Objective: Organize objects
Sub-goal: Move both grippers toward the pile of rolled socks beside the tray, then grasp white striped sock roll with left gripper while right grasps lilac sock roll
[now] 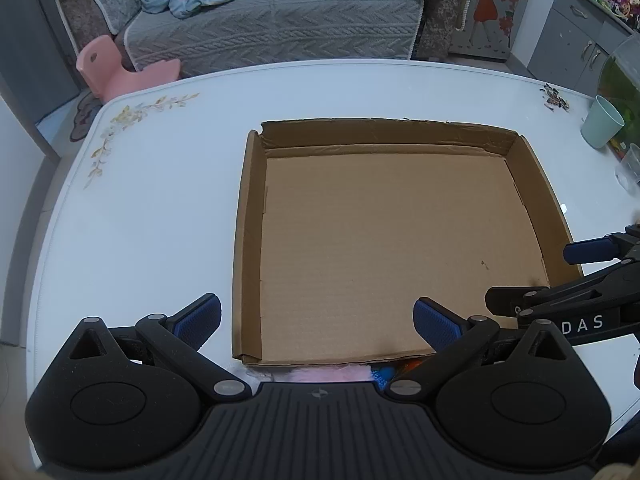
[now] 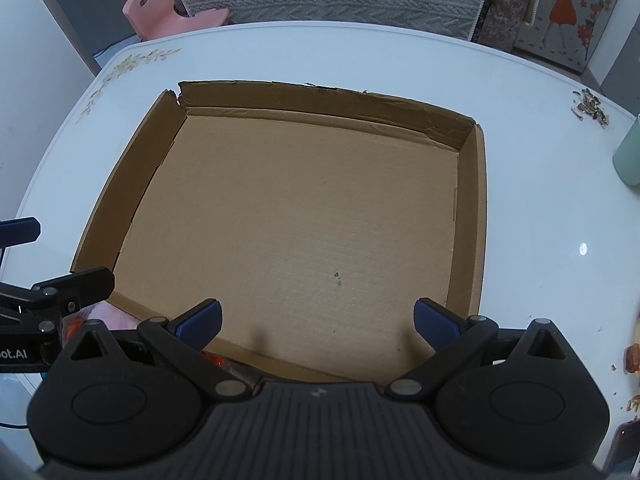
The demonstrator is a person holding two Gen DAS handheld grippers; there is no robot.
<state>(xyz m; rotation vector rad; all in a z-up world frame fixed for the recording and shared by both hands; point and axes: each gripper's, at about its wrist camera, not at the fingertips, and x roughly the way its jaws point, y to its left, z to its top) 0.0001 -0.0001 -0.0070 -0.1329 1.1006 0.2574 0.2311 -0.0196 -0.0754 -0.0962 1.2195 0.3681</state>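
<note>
Left wrist view: cardboard tray (image 1: 384, 240) on worktop (image 1: 160, 220) — ahead of left gripper (image 1: 318, 318), fingers spread, empty; right gripper (image 2: 318, 318) likewise.

A box (image 1: 400, 248) sits mid-table (image 1: 160, 220) — a cup (image 1: 602, 122) at its two o'clock, scattered bits (image 1: 555, 101) behind the cup, a sofa (image 1: 272, 20) at twelve — beyond the table.

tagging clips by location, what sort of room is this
Most likely a home living room: a grey quilt-covered sofa with heaped clothes, a small pink child's chair, and a white floral-print table holding an open cardboard box.
</note>
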